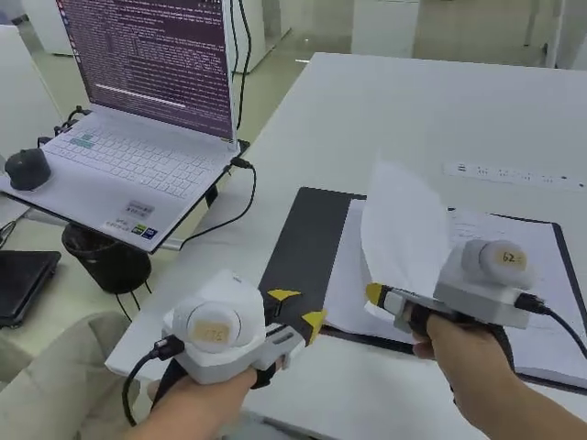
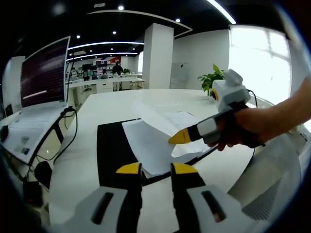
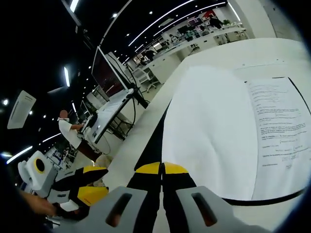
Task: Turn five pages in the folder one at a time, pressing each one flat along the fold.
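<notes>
Nearest, at the table's near edge, the left gripper [image 1: 299, 309], held in the person's left hand [image 1: 197, 405], hovers just beside the near left corner of the folder [image 1: 303, 243]; its yellow-tipped jaws stand apart with nothing between them, as its own view also shows; to its right, the right gripper [image 1: 374, 294], held by the right hand [image 1: 468, 357], points left over the folder's near edge; its jaws are pressed together on the lower edge of a blank page [image 1: 404, 229], which rises from the tips and curls upward, clear of the sheets beneath; in the right gripper view the two yellow tips meet, with the white page spreading away directly ahead. The folder lies open and flat on the white table [image 1: 385, 110]: black inner cover bare on the left, a printed sheet [image 1: 550, 261] on the right; farther off, a white power strip [image 1: 514, 174] lies on the table beyond the folder; far left, off the table's side, stands an open laptop [image 1: 138, 156] with a lit screen, a black cable [image 1: 229, 215] at its right side and a dark mouse [image 1: 27, 168] at its left edge.
</notes>
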Motion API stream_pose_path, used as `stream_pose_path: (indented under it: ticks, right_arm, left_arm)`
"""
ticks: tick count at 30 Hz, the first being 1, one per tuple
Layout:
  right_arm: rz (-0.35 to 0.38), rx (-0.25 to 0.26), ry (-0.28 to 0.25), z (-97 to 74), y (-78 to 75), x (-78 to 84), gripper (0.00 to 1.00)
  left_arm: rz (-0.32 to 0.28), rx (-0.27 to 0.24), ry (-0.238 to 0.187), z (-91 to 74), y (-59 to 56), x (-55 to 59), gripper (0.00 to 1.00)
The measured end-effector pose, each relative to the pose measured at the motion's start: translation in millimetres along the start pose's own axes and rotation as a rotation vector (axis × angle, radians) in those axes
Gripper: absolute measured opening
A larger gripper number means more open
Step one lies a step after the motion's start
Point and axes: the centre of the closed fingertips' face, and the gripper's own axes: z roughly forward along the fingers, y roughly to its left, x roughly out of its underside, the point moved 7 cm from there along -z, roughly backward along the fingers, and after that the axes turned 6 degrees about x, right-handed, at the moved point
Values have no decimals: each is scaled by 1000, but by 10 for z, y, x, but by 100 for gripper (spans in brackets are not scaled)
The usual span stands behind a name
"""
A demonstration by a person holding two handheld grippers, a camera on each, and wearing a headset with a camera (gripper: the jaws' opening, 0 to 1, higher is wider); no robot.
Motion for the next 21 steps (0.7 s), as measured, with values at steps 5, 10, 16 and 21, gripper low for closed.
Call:
stream_pose_path:
  ticks: [5,10,16,21]
  right_arm:
    - [-16,10,32,176,70,63,0]
    - [-28,20,62,315,115,137,0]
    - [-37,40,100,437,94,238,0]
    - [-38,53,120,474,85,308,0]
  left_arm:
    - [-16,-8,10,-76,51,58,21]
    - [-35,-15,11,-123,78,83,21]
    - [-51,-25,13,-166,94,111,21]
    - [-61,-29,25,-179,126,173,21]
